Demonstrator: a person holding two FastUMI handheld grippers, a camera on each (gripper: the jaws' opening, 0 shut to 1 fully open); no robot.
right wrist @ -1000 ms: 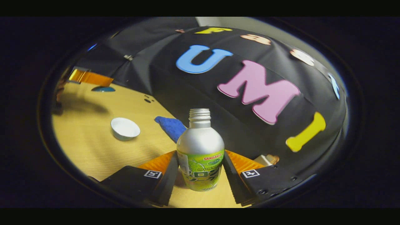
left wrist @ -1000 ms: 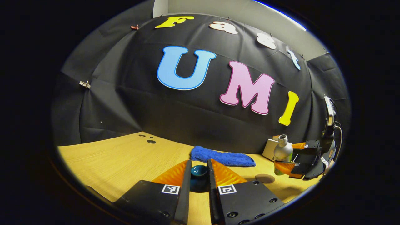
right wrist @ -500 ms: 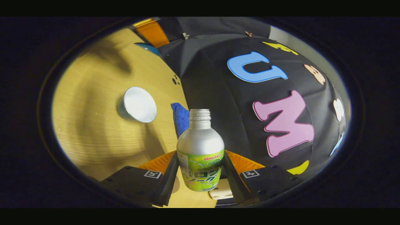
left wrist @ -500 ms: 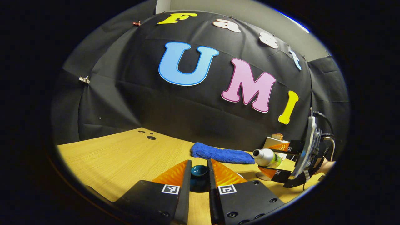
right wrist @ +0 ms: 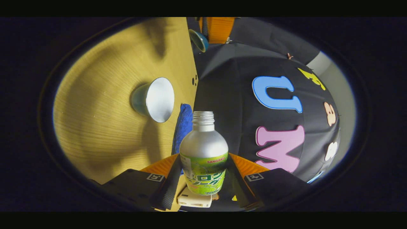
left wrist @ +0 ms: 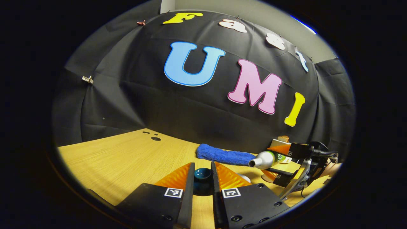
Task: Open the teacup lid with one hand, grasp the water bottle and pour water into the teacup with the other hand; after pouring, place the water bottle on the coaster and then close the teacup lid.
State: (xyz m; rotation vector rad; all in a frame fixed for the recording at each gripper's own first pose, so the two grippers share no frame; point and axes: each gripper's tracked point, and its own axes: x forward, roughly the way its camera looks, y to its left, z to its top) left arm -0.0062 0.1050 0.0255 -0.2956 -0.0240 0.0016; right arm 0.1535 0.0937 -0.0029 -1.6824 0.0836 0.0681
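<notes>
The right gripper [right wrist: 203,178] grasps the tipped bottle [right wrist: 203,156] to pour into the teacup [right wrist: 152,99]; the left gripper [left wrist: 203,178] holds the lid [left wrist: 202,174] aside.

This is a small booth made for filming, not a real home. A black cloth wall [left wrist: 197,114] hangs behind, pinned up with a clip [left wrist: 86,79] at the left. A plain wooden table [left wrist: 127,159] fills the bottom, with a blue towel [left wrist: 222,155] on it.

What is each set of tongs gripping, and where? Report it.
Left tongs: the teacup lid, by its knob. Right tongs: the water bottle, around its labelled body.
</notes>
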